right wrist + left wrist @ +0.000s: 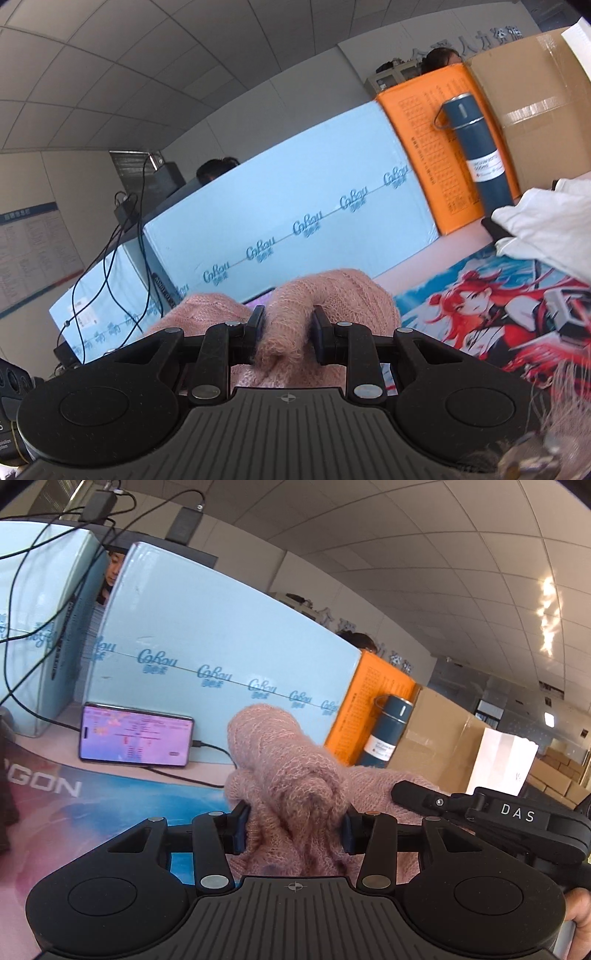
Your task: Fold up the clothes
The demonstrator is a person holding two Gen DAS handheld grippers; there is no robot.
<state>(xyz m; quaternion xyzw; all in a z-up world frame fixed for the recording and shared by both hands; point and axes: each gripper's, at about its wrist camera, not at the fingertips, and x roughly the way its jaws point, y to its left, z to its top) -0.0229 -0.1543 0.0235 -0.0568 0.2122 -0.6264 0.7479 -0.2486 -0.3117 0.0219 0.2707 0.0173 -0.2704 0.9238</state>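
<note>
A fuzzy pink knit garment is bunched up between the fingers of my left gripper, which is shut on it and holds it above the desk mat. My right gripper is shut on another bunch of the same pink knit. In the left wrist view the other gripper's black body marked "DAS" lies close on the right, touching the knit. Most of the garment hangs hidden below both grippers.
Light blue boxes stand along the back of the desk, with a lit phone leaning on one. An orange box, a dark blue flask and cardboard boxes stand at the right. White cloth lies on the printed desk mat.
</note>
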